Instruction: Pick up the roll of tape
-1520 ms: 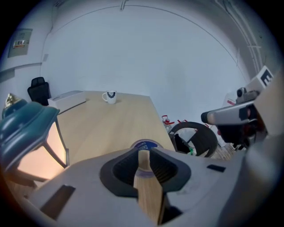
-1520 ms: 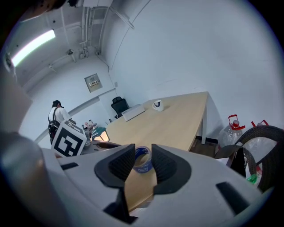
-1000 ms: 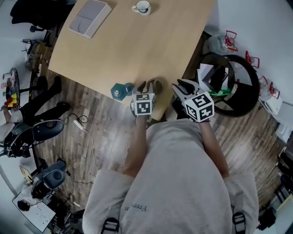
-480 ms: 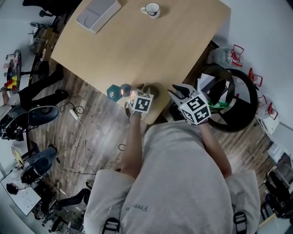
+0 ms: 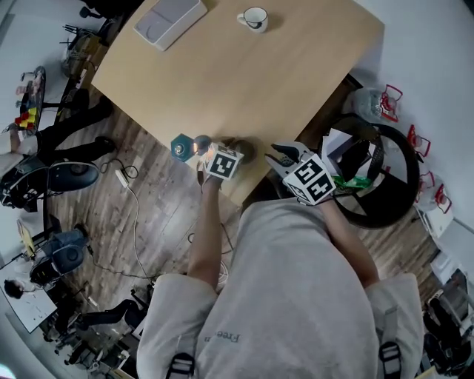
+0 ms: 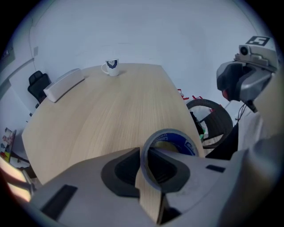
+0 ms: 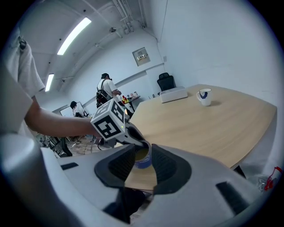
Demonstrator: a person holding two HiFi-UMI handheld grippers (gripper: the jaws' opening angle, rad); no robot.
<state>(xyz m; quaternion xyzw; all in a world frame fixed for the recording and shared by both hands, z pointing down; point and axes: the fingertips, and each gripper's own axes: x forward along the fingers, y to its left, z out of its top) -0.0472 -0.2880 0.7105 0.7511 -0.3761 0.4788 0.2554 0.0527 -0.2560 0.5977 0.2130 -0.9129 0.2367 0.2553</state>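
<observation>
While the roll of tape [image 6: 186,145] sits at the near edge of the table [image 5: 244,81], the left gripper [image 6: 144,155] has its 2 jaws nipped tight on the roll's wall, 1 outside the ring and 1 inside. The right gripper [image 7: 143,153] hangs just off that same table edge, jaws parted and holding nothing. A mug [image 5: 254,18] stands at the table's far side.

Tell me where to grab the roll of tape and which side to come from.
Grip the ring's wall, with one of the fingers in the hole and one outside. The roll of tape lies flat on the table near its front edge, hole facing up, so come down from above on the near side. The left gripper is closed on that wall.
</observation>
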